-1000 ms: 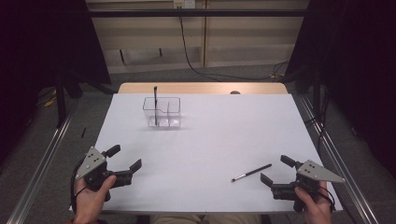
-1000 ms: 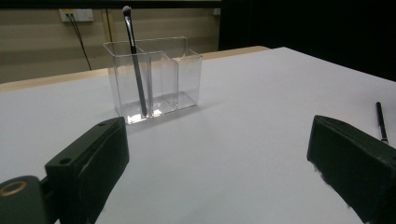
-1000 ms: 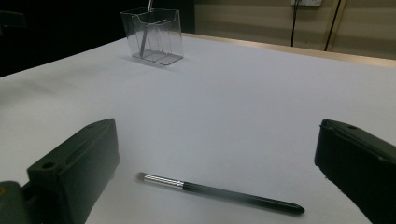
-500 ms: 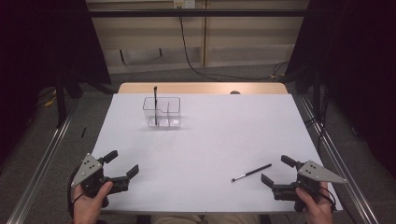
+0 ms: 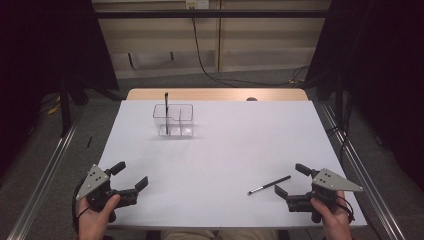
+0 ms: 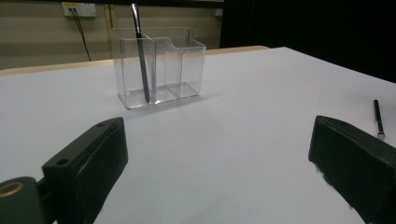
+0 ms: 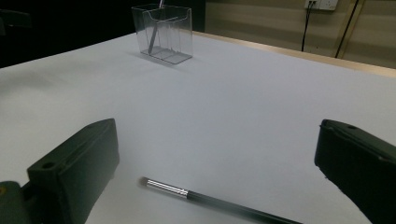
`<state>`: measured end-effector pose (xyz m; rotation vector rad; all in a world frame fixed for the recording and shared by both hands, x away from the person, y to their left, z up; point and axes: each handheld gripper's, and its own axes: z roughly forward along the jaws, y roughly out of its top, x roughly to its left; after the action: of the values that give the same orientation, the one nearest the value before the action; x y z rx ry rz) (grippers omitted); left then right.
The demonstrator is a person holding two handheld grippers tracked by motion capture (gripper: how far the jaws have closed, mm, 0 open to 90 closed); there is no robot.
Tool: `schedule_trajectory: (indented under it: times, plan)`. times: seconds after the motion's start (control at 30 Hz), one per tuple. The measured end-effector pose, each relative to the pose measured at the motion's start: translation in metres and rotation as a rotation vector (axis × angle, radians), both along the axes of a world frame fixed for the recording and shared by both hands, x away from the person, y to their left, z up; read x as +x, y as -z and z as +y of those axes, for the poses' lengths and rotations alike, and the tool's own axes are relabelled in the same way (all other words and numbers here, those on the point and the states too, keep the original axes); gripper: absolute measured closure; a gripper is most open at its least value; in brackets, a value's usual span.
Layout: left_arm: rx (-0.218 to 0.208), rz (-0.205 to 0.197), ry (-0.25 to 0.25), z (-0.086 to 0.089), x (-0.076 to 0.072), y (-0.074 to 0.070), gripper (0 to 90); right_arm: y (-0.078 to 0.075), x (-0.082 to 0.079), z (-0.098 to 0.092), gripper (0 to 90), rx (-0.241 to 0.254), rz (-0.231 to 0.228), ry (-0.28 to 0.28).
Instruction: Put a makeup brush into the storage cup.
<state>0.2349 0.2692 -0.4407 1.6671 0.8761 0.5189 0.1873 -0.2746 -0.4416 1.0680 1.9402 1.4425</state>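
Note:
A clear plastic organiser (image 5: 180,121) with compartments stands at the far left of the white table (image 5: 235,135). A dark brush (image 5: 166,106) stands upright in its left compartment. A second black brush (image 5: 270,184) with a silver ferrule lies flat near the front right. My right gripper (image 5: 289,180) is open just right of that brush, whose ferrule end (image 7: 168,188) lies between the jaws in the right gripper view. My left gripper (image 5: 131,175) is open at the front left corner, holding nothing. In the left gripper view the organiser (image 6: 177,65) is straight ahead.
A bare wooden strip (image 5: 215,94) runs along the table's far edge. Metal rails (image 5: 45,180) lie on the floor along both sides. A cable (image 5: 200,50) hangs on the back wall. The table's front edge is right under both hands.
My left gripper has drawn back a little toward the front edge. The right gripper and both brushes have stayed put.

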Motion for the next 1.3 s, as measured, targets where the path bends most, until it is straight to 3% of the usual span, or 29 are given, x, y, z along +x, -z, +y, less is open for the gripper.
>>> schedule_trajectory:
  times: [0.3, 0.67, 0.77, 0.97, 1.07, 1.23, 1.3]
  plan:
    - [0.006, -0.008, -0.005, -0.001, -0.004, -0.002, 4.4, -0.011, 0.013, 0.007, 0.5, -0.007, -0.028, 0.008]
    - [0.01, -0.007, -0.003, -0.003, -0.003, -0.002, 4.2, -0.023, 0.032, 0.006, 1.1, 0.001, 0.0, 0.01]
    - [0.005, -0.001, -0.001, -0.003, -0.002, -0.002, 4.3, -0.026, 0.04, 0.005, 0.0, 0.023, 0.02, 0.015]
    - [0.008, -0.005, 0.002, -0.003, -0.002, -0.002, 4.1, -0.028, 0.053, 0.006, 0.0, -0.003, 0.036, -0.004]
    - [0.016, -0.005, 0.009, -0.003, -0.001, -0.002, 4.1, -0.031, 0.059, 0.008, 0.0, -0.039, 0.063, -0.05]
    - [0.015, -0.006, 0.009, -0.003, -0.002, -0.002, 4.1, -0.032, 0.069, 0.008, 0.0, -0.067, 0.082, -0.071]
    - [0.017, -0.006, 0.01, -0.002, -0.001, -0.002, 4.0, -0.032, 0.072, 0.007, 0.8, -0.083, 0.112, -0.081]
